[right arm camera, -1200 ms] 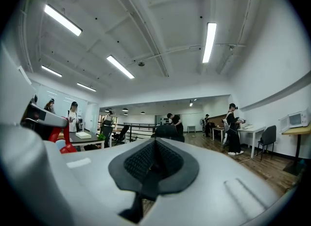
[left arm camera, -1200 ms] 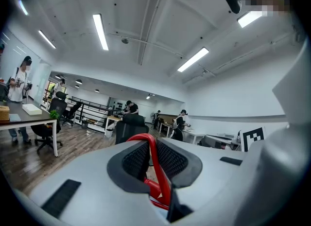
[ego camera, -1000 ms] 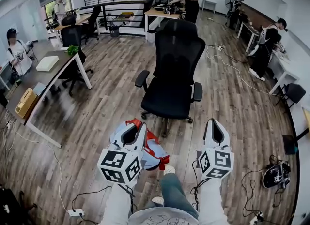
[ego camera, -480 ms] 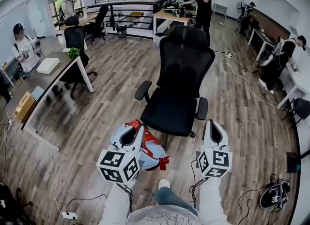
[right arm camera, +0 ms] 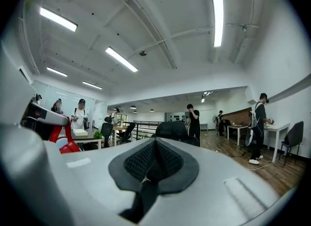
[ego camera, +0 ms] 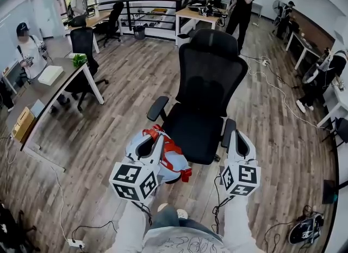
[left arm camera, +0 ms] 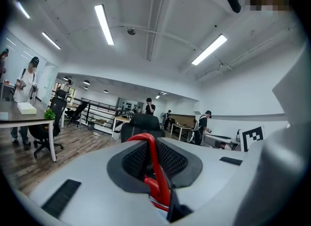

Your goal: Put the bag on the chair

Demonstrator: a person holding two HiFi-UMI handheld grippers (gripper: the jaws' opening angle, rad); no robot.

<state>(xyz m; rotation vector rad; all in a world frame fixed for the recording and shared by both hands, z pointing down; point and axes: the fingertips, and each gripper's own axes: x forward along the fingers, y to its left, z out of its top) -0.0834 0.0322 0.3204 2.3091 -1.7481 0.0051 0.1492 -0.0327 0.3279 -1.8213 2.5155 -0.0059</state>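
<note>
The left gripper [left arm camera: 155,165] has its jaws drawn in narrow on the bag's red strap [left arm camera: 153,154], which loops up between them. The bag [ego camera: 174,163], pale blue and white with red trim, hangs under that gripper and a little to its right. It is off the floor, at the near left edge of the chair [ego camera: 198,129] seat; whether it touches the seat cannot be told. The right gripper [right arm camera: 154,164] has its jaws together on nothing, apart from the bag, near an armrest [ego camera: 228,131].

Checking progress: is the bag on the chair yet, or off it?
Off it. The left gripper is shut on the red strap, and the bag hangs from it by the front edge of the chair.
</note>
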